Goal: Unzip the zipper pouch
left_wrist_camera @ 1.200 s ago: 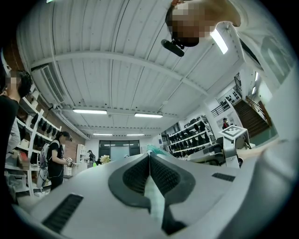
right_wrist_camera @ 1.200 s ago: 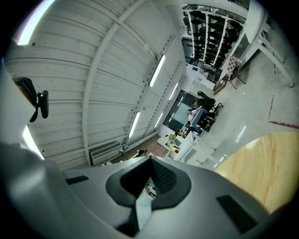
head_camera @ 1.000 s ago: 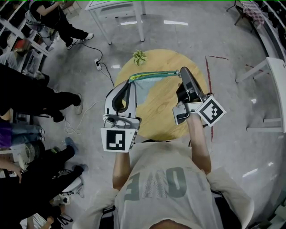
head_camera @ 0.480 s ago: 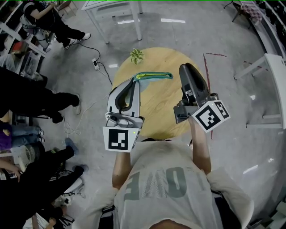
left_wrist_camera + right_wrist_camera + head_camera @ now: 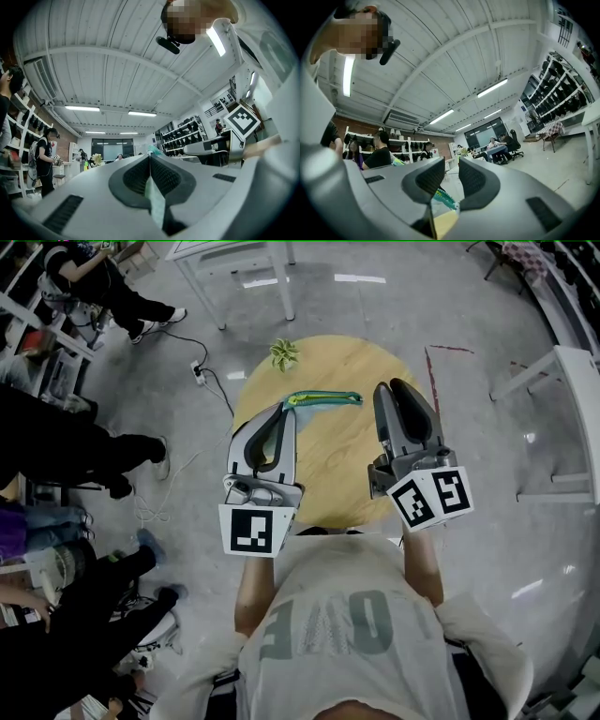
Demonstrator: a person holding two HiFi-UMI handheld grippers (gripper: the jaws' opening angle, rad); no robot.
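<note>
The zipper pouch (image 5: 323,398), pale with a green zip, hangs over the round wooden table (image 5: 337,474). My left gripper (image 5: 284,410) is shut on its left end, and pale fabric (image 5: 154,201) shows pinched between the dark pads (image 5: 136,176). My right gripper (image 5: 396,387) stands open just right of the pouch's other end, apart from it. Its jaws have just been opening and nothing is between them. In the right gripper view the green zip (image 5: 443,199) shows low in the gap of that gripper (image 5: 451,173), beyond the pads.
A small potted plant (image 5: 284,354) stands at the table's far edge. People (image 5: 56,442) stand at the left by shelves. A white table (image 5: 244,268) is beyond, another white table (image 5: 572,399) at the right. A power strip (image 5: 200,371) and cable lie on the floor.
The right gripper has let go of the zip's right end, opened, rolled and drawn up and to the right. The pouch is no longer stretched between the grippers. The left gripper has kept still.
</note>
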